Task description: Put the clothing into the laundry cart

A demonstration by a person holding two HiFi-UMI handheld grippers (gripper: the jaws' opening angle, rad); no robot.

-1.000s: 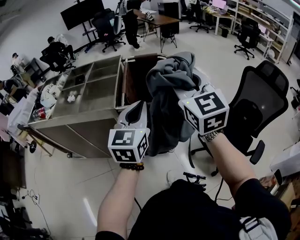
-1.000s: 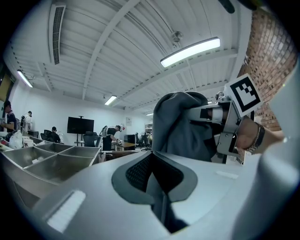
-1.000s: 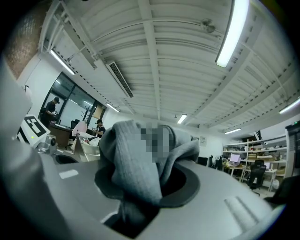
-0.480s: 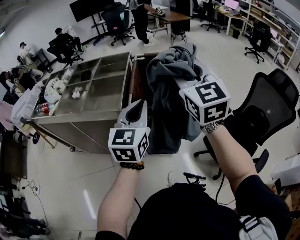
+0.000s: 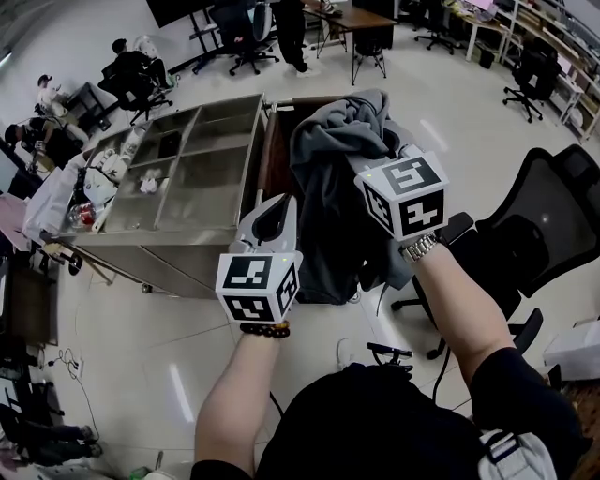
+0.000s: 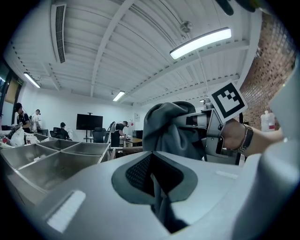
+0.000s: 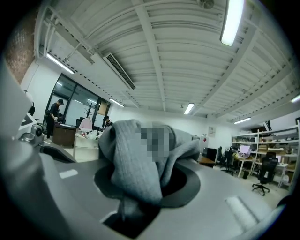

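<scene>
A grey sweatshirt (image 5: pixel 333 178) hangs bunched from my right gripper (image 5: pixel 382 155), which is shut on its upper folds; the cloth fills the jaws in the right gripper view (image 7: pixel 136 164). My left gripper (image 5: pixel 275 208) is level beside the hanging cloth, to its left, jaws shut with nothing seen between them (image 6: pixel 151 176). The left gripper view shows the sweatshirt (image 6: pixel 168 131) and the right gripper (image 6: pixel 197 121) to its right. The steel laundry cart (image 5: pixel 159 267) with open compartments stands ahead on the left. A dark bin (image 5: pixel 278 141) at its right end lies just beyond the garment.
Bags and small items sit in the cart's left end (image 5: pixel 103 178). A black office chair (image 5: pixel 553 225) stands close on the right. Seated people (image 5: pixel 131 66) and desks with chairs (image 5: pixel 356 28) are further back. A small black fitting (image 5: pixel 386 353) lies on the floor near my body.
Both grippers and the hanging sweatshirt have moved forward toward the cart. The cart and its dark bin now sit nearer in view, and the black chair has slid off to the right.
</scene>
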